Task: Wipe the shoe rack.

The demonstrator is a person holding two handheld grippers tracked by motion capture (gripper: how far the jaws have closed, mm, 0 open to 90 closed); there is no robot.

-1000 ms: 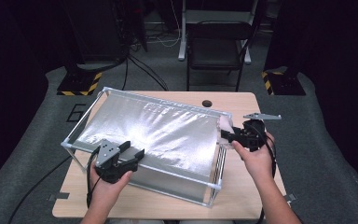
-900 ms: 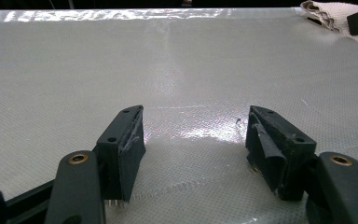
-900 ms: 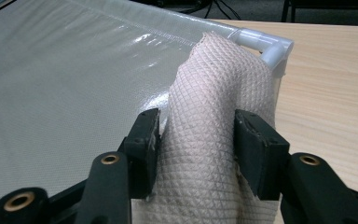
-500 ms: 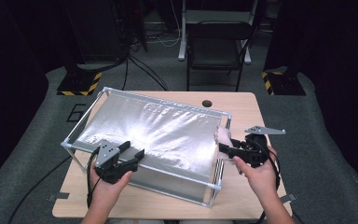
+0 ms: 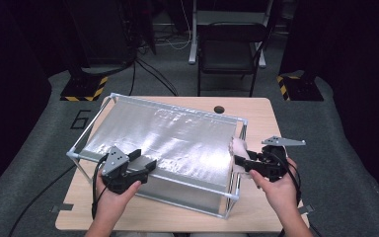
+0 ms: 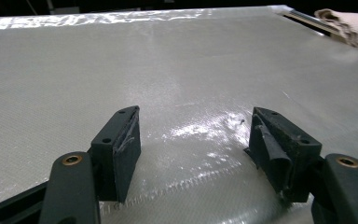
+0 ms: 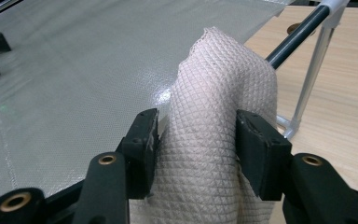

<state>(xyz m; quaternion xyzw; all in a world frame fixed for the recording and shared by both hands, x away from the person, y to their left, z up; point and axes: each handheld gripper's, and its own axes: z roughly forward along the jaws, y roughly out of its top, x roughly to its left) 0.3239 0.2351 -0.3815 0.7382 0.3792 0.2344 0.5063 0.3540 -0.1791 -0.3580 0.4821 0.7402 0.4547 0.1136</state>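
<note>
On the left, I am keeping my left gripper (image 5: 145, 164) resting on the near edge of the silver sheet (image 5: 177, 138) stretched over the white frame (image 5: 86, 136). Its jaws have just been opening and are now standing released, with only bare sheet between them in the left gripper view.

Moving right, my right gripper (image 5: 237, 162) is sitting at the frame's right end, a little nearer to me along that edge than a second ago. Its jaws are grasping the bunched pale cloth (image 7: 219, 121), which is lying against the right edge of the sheet beside the dark frame bar (image 7: 298, 32). Its jaws have just been closing a little on the cloth. I judge that I am wiping along this edge, so the sheet's middle is probably still waiting.

As for writing, I am reading only a large "6" (image 5: 81, 120) marked on the floor left of the table (image 5: 256, 111); no brand shows anywhere.
</note>
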